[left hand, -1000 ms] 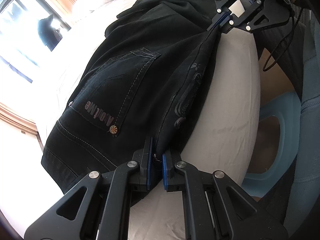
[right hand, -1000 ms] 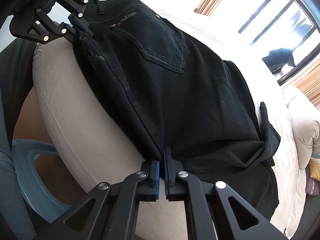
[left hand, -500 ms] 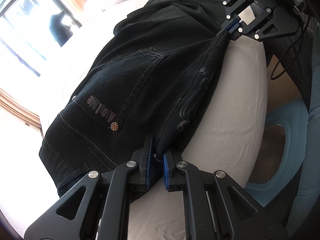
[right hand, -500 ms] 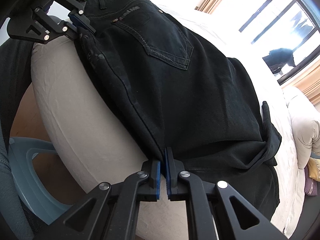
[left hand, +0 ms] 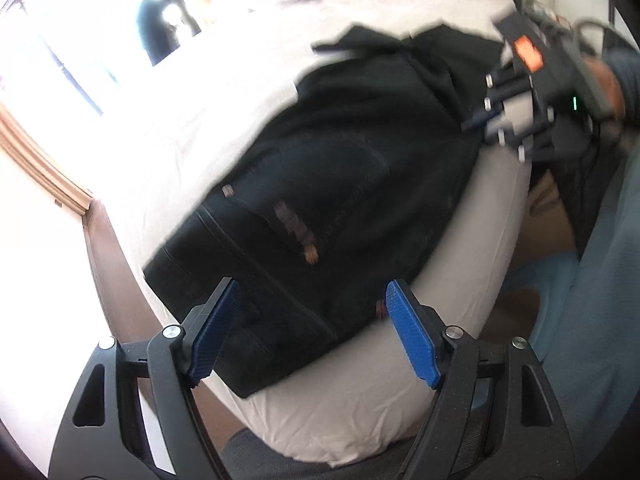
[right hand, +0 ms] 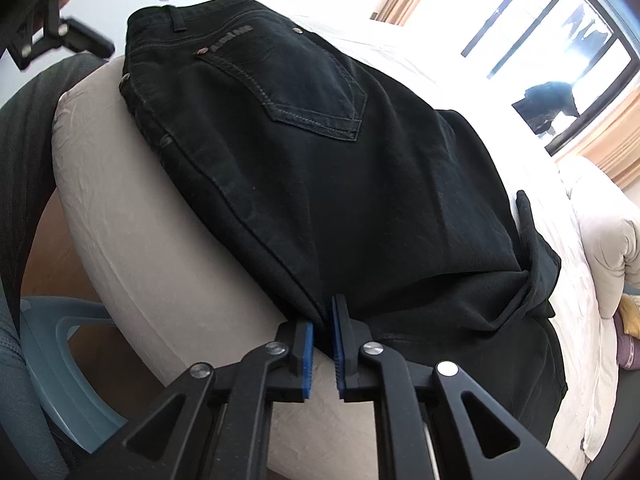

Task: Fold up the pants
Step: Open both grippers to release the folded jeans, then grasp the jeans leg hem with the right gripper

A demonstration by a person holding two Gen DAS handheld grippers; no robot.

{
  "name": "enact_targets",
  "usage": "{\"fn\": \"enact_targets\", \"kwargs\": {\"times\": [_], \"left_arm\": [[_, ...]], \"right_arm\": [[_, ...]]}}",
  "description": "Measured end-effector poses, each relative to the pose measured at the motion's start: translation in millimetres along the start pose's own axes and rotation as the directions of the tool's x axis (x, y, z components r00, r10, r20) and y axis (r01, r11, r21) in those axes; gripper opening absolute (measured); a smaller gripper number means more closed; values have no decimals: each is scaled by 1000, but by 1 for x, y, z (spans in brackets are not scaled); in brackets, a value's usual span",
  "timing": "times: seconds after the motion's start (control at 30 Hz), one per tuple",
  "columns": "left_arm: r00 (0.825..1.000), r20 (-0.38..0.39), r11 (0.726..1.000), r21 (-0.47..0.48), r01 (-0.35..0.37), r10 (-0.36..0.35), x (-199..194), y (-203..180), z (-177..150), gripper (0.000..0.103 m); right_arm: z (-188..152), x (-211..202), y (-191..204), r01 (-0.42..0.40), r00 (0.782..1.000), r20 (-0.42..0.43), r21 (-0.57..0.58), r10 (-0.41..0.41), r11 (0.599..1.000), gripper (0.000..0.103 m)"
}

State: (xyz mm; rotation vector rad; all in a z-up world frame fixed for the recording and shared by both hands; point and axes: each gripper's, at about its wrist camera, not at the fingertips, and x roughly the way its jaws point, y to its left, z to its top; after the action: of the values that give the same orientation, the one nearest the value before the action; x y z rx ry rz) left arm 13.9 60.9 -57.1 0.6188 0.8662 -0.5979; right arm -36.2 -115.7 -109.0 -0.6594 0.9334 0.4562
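Black jeans (left hand: 344,200) lie flat near the edge of a white bed (left hand: 352,412), back pocket up, folded lengthwise. My left gripper (left hand: 310,330) is open and empty just above the waistband end. It also shows at the top left of the right wrist view (right hand: 116,12). My right gripper (right hand: 322,344) is nearly closed around the near side seam of the jeans (right hand: 320,160) at the thigh, pads barely apart. It shows blurred in the left wrist view (left hand: 484,116).
A pale blue plastic stool (right hand: 68,344) stands on the floor beside the bed. Pillows (right hand: 604,240) lie at the head of the bed. A bright window with curtains (right hand: 540,32) is beyond the bed.
My left gripper has let go of the jeans' side seam and opened wide, pulling back a little. The seam edge has dropped flat onto the bed. My right gripper's pads have parted slightly.
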Motion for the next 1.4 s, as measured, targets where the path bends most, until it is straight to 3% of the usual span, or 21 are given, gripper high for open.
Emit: {"fn": "enact_targets", "kwargs": {"times": [0.07, 0.13, 0.27, 0.37, 0.47, 0.6, 0.77, 0.87, 0.97, 1.03, 1.1, 1.23, 1.33, 1.4], "left_arm": [[997, 69, 998, -59, 39, -35, -9, 6, 24, 75], [990, 125, 995, -72, 71, -62, -8, 5, 46, 75], [984, 141, 990, -78, 120, -108, 27, -8, 87, 75], [990, 22, 985, -99, 141, -140, 84, -16, 91, 74], [985, -111, 989, -93, 119, -129, 133, -25, 67, 75], [990, -82, 989, -110, 101, -110, 120, -27, 73, 75], [987, 63, 981, -118, 157, -150, 90, -34, 111, 75], [981, 55, 974, -119, 194, -188, 112, -50, 128, 75], [966, -97, 960, -175, 219, -238, 162, -58, 130, 74], [975, -73, 969, -150, 196, -209, 163, -64, 127, 74], [973, -77, 967, -153, 204, -217, 156, -64, 131, 74], [967, 41, 945, -208, 253, -250, 126, -50, 152, 73], [964, 61, 936, -230, 264, -257, 136, -47, 172, 73], [952, 58, 911, -280, 304, -300, 155, -44, 177, 69]], "right_arm": [[1, -6, -4, -9, 1000, 20, 23, 9, 1000, 46], [3, -16, -10, -22, 998, 61, 53, 19, 998, 51], [4, -12, -10, -49, 997, 62, 59, 45, 997, 52], [-5, 7, -11, -100, 995, 25, 95, 98, 990, 52], [-11, 4, -19, -140, 990, 46, 153, 134, 978, 54], [-17, -5, -28, -170, 985, 57, 168, 162, 971, 55], [-17, -25, -59, -234, 969, 146, 279, 200, 931, 56], [-17, -17, -76, -237, 969, 149, 338, 196, 911, 57], [-23, -1, -78, -236, 972, 103, 358, 213, 903, 57], [-26, 0, -77, -232, 973, 88, 363, 215, 902, 57], [-36, -9, -87, -234, 972, 100, 372, 212, 898, 57], [-45, -24, -121, -217, 975, 135, 452, 174, 865, 57], [-37, -31, -154, -210, 975, 179, 516, 135, 831, 57], [-28, -32, -169, -217, 971, 208, 542, 121, 812, 57]]}}
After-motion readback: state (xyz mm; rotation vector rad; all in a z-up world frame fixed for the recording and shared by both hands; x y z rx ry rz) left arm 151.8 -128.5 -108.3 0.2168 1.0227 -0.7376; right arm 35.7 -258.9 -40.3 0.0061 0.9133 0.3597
